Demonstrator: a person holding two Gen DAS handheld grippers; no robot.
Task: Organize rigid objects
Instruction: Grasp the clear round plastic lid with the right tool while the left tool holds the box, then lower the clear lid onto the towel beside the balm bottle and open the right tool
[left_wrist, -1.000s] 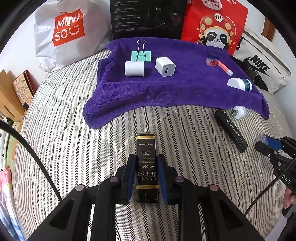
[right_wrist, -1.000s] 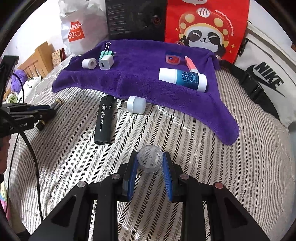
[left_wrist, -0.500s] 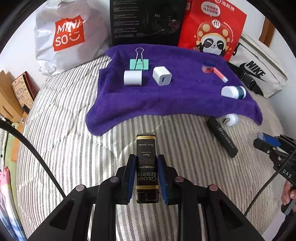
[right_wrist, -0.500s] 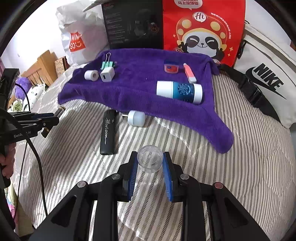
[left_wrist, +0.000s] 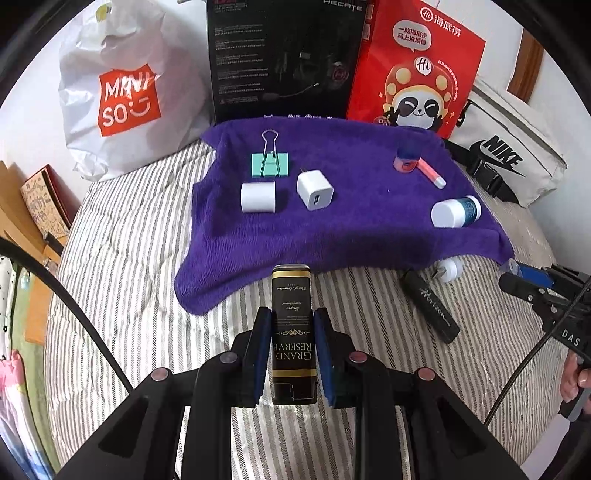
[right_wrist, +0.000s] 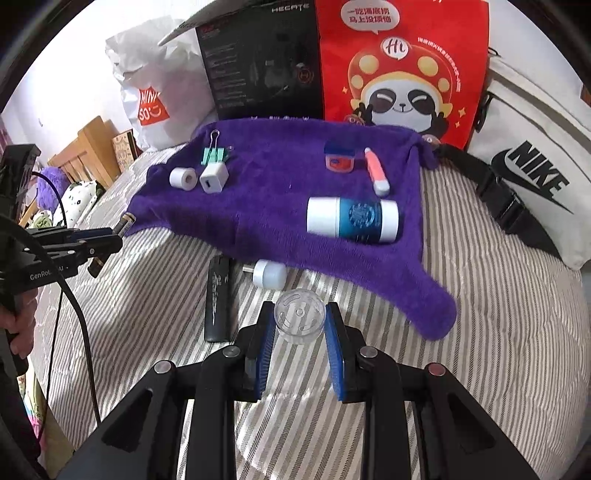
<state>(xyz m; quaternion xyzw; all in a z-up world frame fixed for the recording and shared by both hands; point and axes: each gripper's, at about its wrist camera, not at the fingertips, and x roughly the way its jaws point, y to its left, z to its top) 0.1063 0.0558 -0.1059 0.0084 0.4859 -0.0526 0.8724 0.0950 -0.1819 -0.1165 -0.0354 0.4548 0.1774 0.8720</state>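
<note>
Black and gold, the slim box (left_wrist: 293, 325) sits clamped in the left claw (left_wrist: 291, 350) above the striped bed (left_wrist: 129, 258); the right claw (right_wrist: 300, 332) grips a clear round cap (right_wrist: 300, 315); ahead, a purple towel (left_wrist: 351, 229) carries a binder clip (left_wrist: 270, 162), a white charger (left_wrist: 314, 190) and a blue-and-white bottle (right_wrist: 352, 219).

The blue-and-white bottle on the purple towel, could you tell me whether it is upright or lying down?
Lying down: the blue-and-white bottle rests on its side on the purple towel, white cap pointing left.
</note>
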